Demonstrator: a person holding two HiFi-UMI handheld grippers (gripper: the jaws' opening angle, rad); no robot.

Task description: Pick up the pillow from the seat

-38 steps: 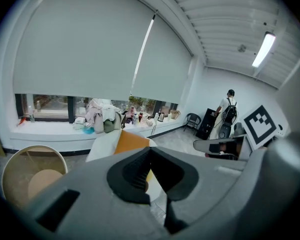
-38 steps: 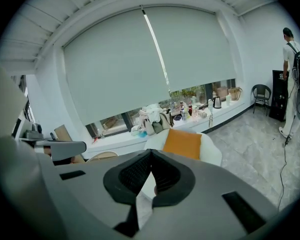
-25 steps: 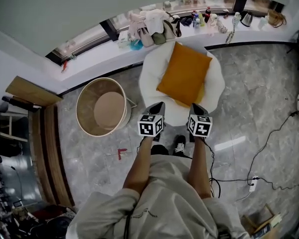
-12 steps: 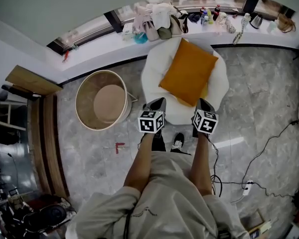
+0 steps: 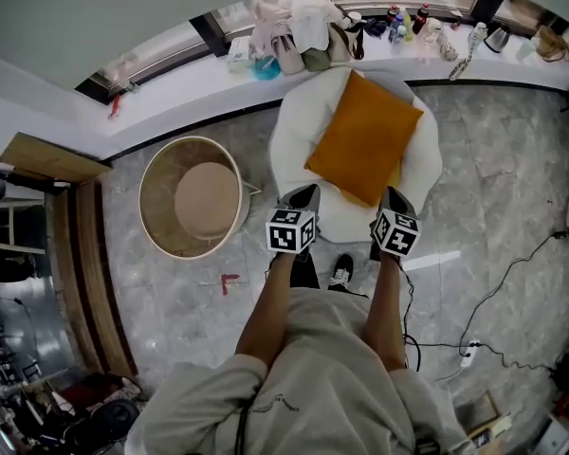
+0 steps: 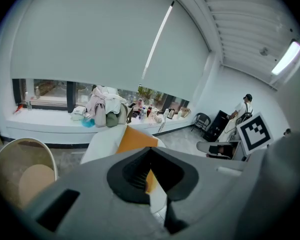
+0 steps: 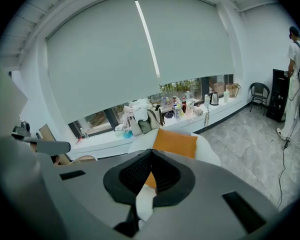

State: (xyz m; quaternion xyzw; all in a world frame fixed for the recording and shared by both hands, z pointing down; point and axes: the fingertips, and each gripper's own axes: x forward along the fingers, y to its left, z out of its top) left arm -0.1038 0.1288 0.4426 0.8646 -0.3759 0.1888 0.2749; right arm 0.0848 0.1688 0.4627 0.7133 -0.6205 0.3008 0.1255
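The grey marble floor (image 5: 512, 159) spreads out below you. Along its far side curves the long white windowsill (image 5: 171, 98), cluttered along its middle stretch. The round white seat (image 5: 294, 131) stands against that sill. To the seat's left is a round wicker basket (image 5: 156, 230) with a tan pad (image 5: 207, 197) inside. The orange pillow (image 5: 363, 138) lies on the seat, turned so one corner points at the sill, and it covers most of the seat's middle. Your left tool (image 5: 303, 195) hangs over the seat's near edge with its jaws closed together and nothing between them. Your right tool (image 5: 395, 197) is near the pillow's closest corner but apart from it, and its jaws also meet, empty.
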